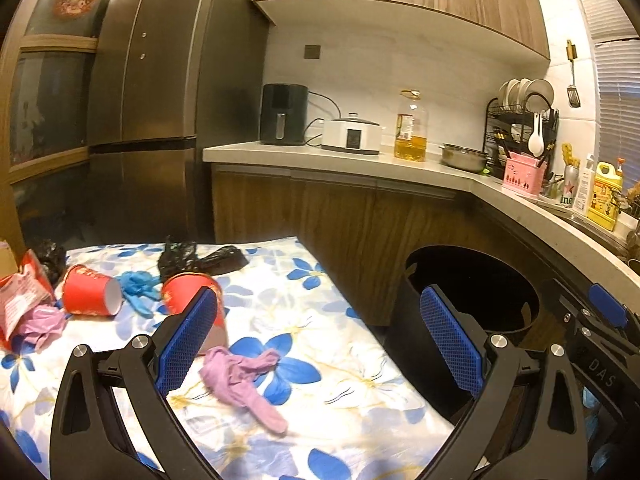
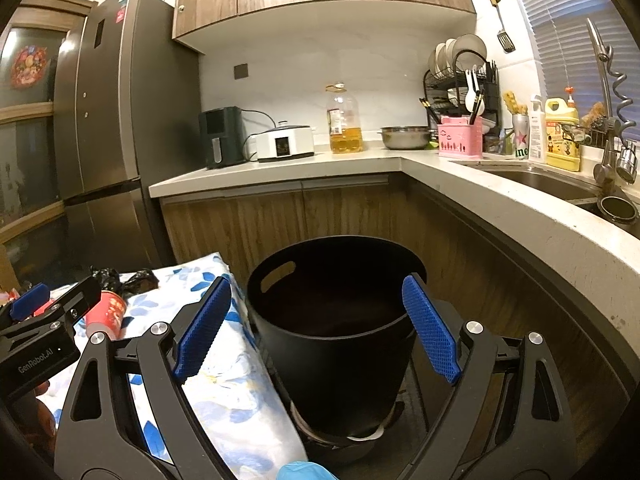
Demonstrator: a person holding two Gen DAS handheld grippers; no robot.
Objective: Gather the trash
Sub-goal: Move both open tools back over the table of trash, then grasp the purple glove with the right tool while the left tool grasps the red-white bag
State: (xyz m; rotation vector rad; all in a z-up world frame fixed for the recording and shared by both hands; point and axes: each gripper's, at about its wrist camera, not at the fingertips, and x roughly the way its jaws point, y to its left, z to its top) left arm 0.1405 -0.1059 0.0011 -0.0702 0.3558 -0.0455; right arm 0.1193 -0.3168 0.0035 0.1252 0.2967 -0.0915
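Both the left gripper (image 1: 320, 340) and right gripper (image 2: 316, 328) have jaws released, with two red cups (image 1: 90, 290), two purple gloves (image 1: 240, 380) on the desk (image 1: 340, 420), black bin (image 2: 332, 320) at 3 o'clock.

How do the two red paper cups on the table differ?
The far-left red paper cup lies on its side, white inside facing the camera, fully visible. The nearer red paper cup is partly hidden behind the left gripper's blue finger pad. Both rest on the floral tablecloth.
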